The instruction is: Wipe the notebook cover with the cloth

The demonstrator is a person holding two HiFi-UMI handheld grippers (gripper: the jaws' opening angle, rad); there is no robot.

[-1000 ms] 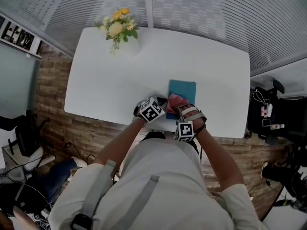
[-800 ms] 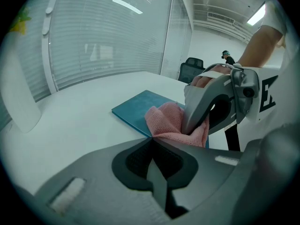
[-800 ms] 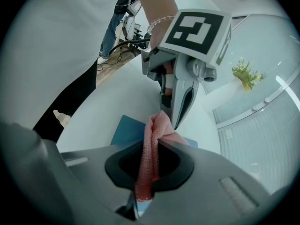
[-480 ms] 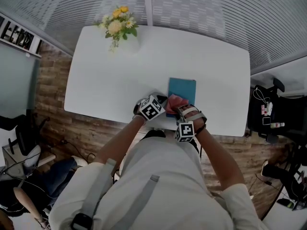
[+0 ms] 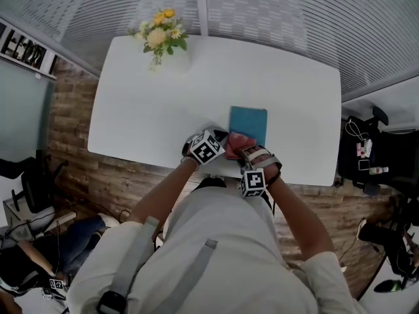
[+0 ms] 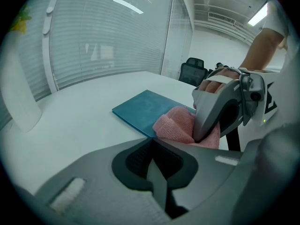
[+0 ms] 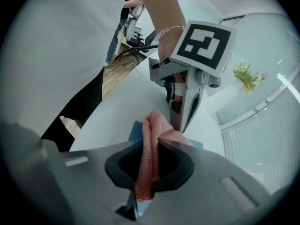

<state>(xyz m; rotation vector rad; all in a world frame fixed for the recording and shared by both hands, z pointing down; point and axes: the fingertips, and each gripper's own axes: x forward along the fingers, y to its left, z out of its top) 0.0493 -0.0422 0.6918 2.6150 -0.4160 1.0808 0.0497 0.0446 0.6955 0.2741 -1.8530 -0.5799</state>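
In the head view, the teal notebook (image 5: 249,122) lies flat on the white desk (image 5: 150,110), right of centre and toward the near edge. The pink cloth (image 5: 240,141) sits bunched on the notebook's near end. The right gripper (image 5: 246,152) reaches in from the near side with the cloth at its tips. The left gripper (image 5: 220,138) rests just left of the cloth, beside the notebook's near left corner. A vase of yellow flowers (image 5: 161,39) stands well apart at the far left of the desk.

In the left gripper view, this gripper's jaws are pressed together with nothing between them, their tips over bare desk just short of the notebook. Beyond them the cloth lies folded on the notebook's near corner, with the right gripper clamped over it.

In the right gripper view, the jaws pinch a fold of the cloth, which runs up out of the gap and spills onto the blue cover. The left gripper stands just beyond.

I judge that the wiping is in hand at the near end of the cover, with most of the blue surface toward the far side left to cover. The next move likely calls for pushing the pinched cloth away along the cover with light downward pressure. The left gripper could steady the notebook's near left corner so the book does not slide on the smooth desk.
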